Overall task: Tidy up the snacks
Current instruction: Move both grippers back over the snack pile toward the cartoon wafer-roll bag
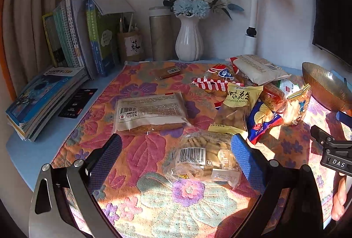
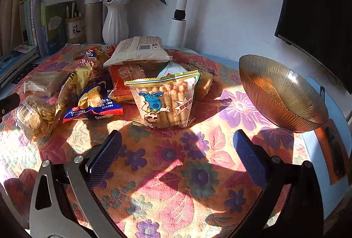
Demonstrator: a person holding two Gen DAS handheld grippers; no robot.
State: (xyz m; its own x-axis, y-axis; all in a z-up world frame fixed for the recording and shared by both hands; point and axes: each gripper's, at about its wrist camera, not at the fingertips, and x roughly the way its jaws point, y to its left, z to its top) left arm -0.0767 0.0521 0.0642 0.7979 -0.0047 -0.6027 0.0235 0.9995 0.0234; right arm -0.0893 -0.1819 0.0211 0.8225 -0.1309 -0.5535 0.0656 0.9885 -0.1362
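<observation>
Several snack packs lie on a floral cloth (image 1: 140, 150). My left gripper (image 1: 176, 145) is open, its jaws on either side of a clear cracker pack (image 1: 204, 156), which also shows in the right wrist view (image 2: 35, 117). A flat white-labelled pack (image 1: 149, 112) lies further left. A yellow peanut bag (image 1: 237, 106) and a blue chip bag (image 1: 261, 121) sit in the pile. My right gripper (image 2: 176, 145) is open and empty, a short way in front of an upside-down cartoon biscuit-stick bag (image 2: 165, 101). An amber ribbed glass bowl (image 2: 283, 92) stands tilted at the right.
Books (image 1: 72, 35), a pen holder (image 1: 132, 44), a flask (image 1: 160, 33) and a white vase with blue flowers (image 1: 189, 40) line the back. A white lamp arm (image 2: 182, 7) rises behind the pile. A dark monitor (image 2: 319, 13) is at the right.
</observation>
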